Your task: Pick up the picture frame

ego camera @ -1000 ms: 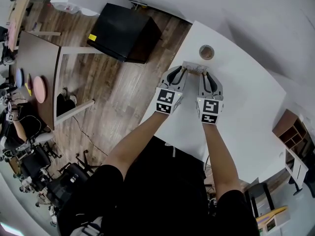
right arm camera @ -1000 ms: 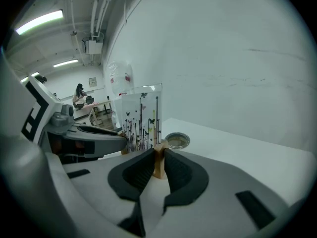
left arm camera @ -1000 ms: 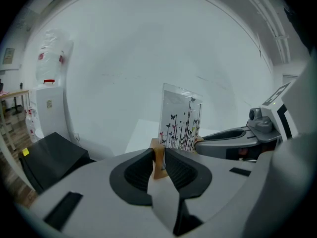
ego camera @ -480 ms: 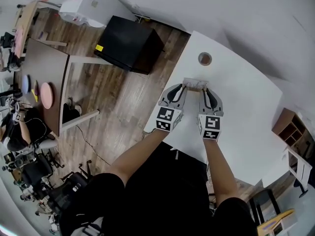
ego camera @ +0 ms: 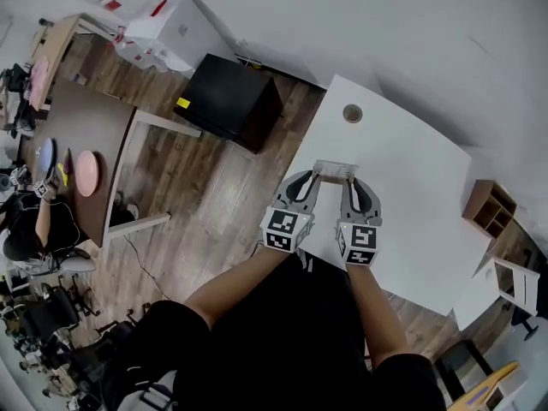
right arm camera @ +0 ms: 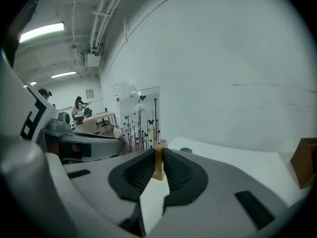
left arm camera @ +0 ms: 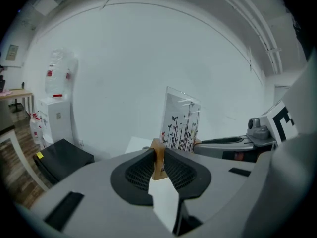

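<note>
My left claw [ego camera: 312, 179] is pinching one end of the wooden base of the picture frame [ego camera: 334, 169], and my right claw [ego camera: 350, 181] is pinching the other end. The frame's clear panel, printed with butterflies, stands upright between them over the white desk [ego camera: 411, 174]. I cannot tell whether the base touches the desk.
</note>
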Action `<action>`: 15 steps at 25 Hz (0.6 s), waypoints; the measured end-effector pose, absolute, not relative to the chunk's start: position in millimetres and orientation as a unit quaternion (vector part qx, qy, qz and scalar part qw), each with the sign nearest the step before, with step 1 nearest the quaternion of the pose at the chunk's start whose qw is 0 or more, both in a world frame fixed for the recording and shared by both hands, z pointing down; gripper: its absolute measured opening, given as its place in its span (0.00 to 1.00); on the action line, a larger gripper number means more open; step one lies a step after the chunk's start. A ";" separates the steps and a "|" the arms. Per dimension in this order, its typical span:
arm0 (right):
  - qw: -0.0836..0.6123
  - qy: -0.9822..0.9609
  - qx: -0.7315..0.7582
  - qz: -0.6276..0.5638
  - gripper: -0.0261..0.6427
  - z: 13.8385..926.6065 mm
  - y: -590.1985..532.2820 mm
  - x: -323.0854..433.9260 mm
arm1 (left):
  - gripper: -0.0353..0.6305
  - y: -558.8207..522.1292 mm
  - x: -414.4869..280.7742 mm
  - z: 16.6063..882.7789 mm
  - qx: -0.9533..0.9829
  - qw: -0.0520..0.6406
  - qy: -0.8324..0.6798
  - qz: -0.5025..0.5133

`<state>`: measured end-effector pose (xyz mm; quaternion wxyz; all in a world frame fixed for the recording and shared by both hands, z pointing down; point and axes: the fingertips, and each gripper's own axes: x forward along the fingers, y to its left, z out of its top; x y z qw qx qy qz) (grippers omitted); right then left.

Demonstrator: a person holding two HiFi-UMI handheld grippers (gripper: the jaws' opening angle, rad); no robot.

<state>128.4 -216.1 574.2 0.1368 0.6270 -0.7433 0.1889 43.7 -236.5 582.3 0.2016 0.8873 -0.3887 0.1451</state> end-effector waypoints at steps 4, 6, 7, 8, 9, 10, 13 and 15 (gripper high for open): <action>0.136 -0.735 0.643 0.166 0.14 543.4 -190.4 106.8 | 0.16 -211.0 21.4 554.3 0.893 0.193 -0.389 0.121; 0.133 -0.730 0.649 0.164 0.14 532.6 -173.6 97.2 | 0.16 -193.2 11.3 543.0 0.896 0.187 -0.386 0.117; 0.131 -0.729 0.652 0.164 0.14 527.5 -165.5 92.3 | 0.16 -184.9 6.3 537.2 0.897 0.184 -0.385 0.115; 0.129 -0.728 0.654 0.163 0.14 522.9 -157.6 87.2 | 0.16 -177.3 1.1 531.8 0.898 0.182 -0.384 0.112; 0.128 -0.727 0.654 0.163 0.14 518.9 -149.9 81.8 | 0.16 -170.2 -4.2 527.2 0.899 0.180 -0.385 0.110; 0.128 -0.727 0.655 0.163 0.14 515.6 -142.0 76.3 | 0.16 -163.0 -9.5 523.6 0.898 0.180 -0.386 0.109; 0.134 -0.725 0.656 0.162 0.14 508.0 -118.0 60.3 | 0.16 -139.1 -25.4 516.8 0.893 0.187 -0.396 0.103; 0.132 -0.727 0.655 0.161 0.14 502.0 -103.3 49.3 | 0.16 -124.8 -36.4 511.8 0.892 0.190 -0.400 0.096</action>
